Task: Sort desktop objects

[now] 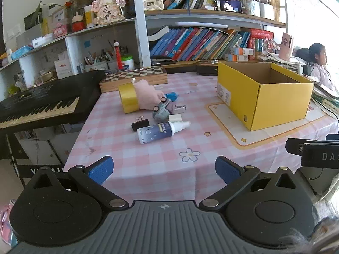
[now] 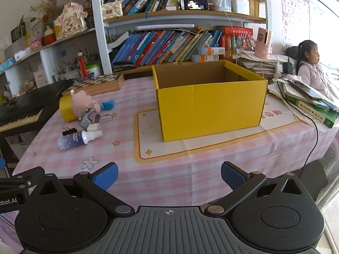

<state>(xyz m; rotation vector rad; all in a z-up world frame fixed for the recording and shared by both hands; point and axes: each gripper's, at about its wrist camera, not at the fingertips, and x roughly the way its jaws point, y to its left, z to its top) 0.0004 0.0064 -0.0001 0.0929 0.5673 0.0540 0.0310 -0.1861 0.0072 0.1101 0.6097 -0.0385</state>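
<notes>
A pile of small objects lies on the pink checked tablecloth point(image 1: 148, 169): a yellow tape roll point(image 1: 127, 98), a pink plush toy point(image 1: 146, 94), a toy car point(image 1: 162, 108), a black binder clip point(image 1: 139, 124) and a blue spray bottle point(image 1: 157, 131). An open yellow cardboard box point(image 1: 262, 97) stands to their right; it looks empty in the right wrist view point(image 2: 209, 108). My left gripper point(image 1: 164, 170) is open and empty, over the table's near edge, short of the pile. My right gripper point(image 2: 169, 176) is open and empty, in front of the box. The pile also shows there, with the bottle point(image 2: 78, 138) nearest.
A black keyboard point(image 1: 40, 105) stands left of the table, a chessboard box point(image 1: 135, 77) behind the pile. Bookshelves point(image 1: 201, 42) fill the back. Stacked books point(image 2: 309, 103) and a black cable point(image 2: 313, 131) lie at the right edge. A girl point(image 2: 311, 72) sits at far right.
</notes>
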